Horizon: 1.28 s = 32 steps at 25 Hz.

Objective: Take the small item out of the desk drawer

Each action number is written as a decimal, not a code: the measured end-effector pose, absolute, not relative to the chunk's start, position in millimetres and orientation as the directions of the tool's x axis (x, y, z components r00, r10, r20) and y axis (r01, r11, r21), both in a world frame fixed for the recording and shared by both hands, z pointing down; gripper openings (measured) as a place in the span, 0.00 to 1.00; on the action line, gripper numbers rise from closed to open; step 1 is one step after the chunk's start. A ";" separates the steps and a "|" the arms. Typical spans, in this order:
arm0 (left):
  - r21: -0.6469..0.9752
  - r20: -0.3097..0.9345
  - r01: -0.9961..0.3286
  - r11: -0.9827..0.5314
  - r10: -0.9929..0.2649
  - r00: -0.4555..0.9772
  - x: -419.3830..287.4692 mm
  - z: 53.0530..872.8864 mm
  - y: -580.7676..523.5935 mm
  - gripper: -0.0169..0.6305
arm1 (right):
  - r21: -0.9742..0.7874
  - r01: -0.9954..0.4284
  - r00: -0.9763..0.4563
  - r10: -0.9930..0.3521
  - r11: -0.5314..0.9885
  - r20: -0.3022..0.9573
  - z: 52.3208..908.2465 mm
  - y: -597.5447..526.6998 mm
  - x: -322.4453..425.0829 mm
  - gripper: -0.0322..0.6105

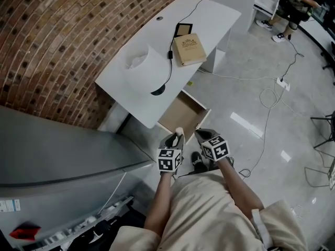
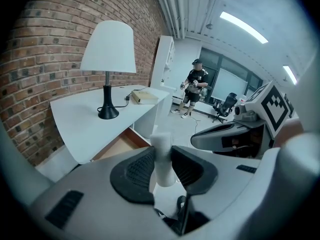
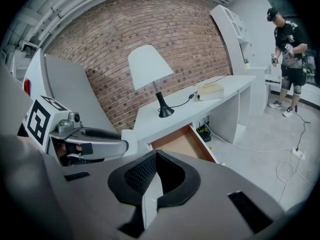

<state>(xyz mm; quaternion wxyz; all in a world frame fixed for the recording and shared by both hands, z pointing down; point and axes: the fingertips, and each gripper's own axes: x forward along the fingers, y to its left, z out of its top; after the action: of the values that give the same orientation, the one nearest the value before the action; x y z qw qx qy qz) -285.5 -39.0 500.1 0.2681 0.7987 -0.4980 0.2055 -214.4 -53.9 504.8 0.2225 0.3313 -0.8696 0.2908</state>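
Observation:
The desk drawer [image 1: 180, 114] stands pulled out under the white desk [image 1: 209, 20], and what shows of its wooden bottom is bare. My left gripper [image 1: 177, 135] hangs just in front of the drawer, shut on a small white block-like item [image 2: 161, 145] that stands up between its pads. In the head view the item [image 1: 179, 133] pokes out above the jaws. My right gripper [image 1: 202, 135] is beside it on the right, its jaws closed together with nothing between them [image 3: 156, 170]. The open drawer [image 3: 180, 141] lies ahead of both.
On the desk stand a white-shaded lamp [image 1: 144, 67], a tan book [image 1: 189, 48] and a small dark frame [image 1: 183, 29]. A grey cabinet top [image 1: 52, 150] lies to the left. Cables [image 1: 272, 103] trail over the floor at right. A person [image 1: 293, 4] stands far back.

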 end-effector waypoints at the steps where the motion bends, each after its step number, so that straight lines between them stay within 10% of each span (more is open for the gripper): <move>1: 0.223 0.596 -0.906 -0.361 -0.685 0.420 -285.9 500.1 -38.9 0.21 | -0.357 -0.705 -0.682 -0.448 0.613 0.578 503.8 -54.6 -215.2 0.09; 32: 0.225 0.590 -0.892 -0.393 -0.673 0.446 -273.8 501.6 -35.2 0.21 | -0.396 -0.712 -0.684 -0.443 0.580 0.580 511.4 -48.3 -205.3 0.09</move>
<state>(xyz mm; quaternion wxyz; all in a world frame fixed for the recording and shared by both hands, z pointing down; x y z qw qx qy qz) -273.8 -35.2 501.6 0.2634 0.8083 -0.4841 0.2072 -205.3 -48.3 511.4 0.2148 0.3348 -0.8625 0.3129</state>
